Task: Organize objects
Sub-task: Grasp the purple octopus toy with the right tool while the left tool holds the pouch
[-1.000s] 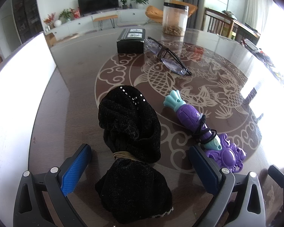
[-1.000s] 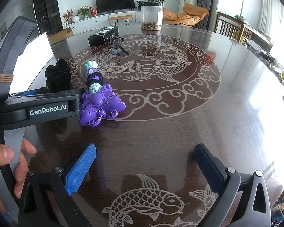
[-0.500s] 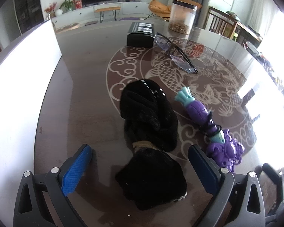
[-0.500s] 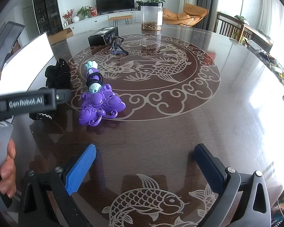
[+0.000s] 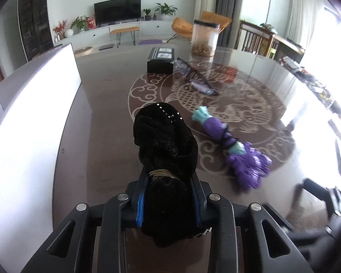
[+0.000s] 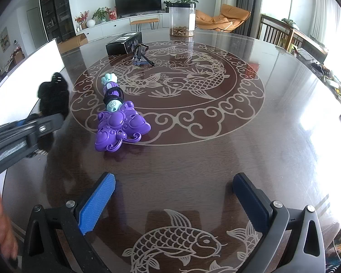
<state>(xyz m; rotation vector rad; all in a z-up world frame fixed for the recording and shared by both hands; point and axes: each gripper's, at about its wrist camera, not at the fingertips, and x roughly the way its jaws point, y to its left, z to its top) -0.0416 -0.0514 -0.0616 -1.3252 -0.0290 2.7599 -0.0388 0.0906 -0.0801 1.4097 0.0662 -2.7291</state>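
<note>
A black velvet bundle (image 5: 166,136), tied at the waist with a rubber band, sits between the pads of my left gripper (image 5: 169,182). The jaws are closing and both pads press on it just below the band. The right wrist view shows the same bundle (image 6: 53,95) blurred at the left, with the left gripper's body (image 6: 34,129) beside it. A purple and teal toy wand (image 5: 247,161) (image 6: 120,125) lies on the table to the bundle's right. My right gripper (image 6: 174,186) hangs open over bare table with nothing between its fingers.
Folded glasses (image 5: 197,79) (image 6: 139,55), a black box (image 5: 161,59) and a clear jar (image 5: 204,38) stand farther back on the dark patterned table (image 6: 216,159). A white panel (image 5: 34,113) runs along the left edge. A person's hand (image 6: 0,227) shows at the lower left.
The left gripper's jaws went from wide open around the black bundle to shut on it, and the gripper drew back and up a little. The right gripper has kept still.
</note>
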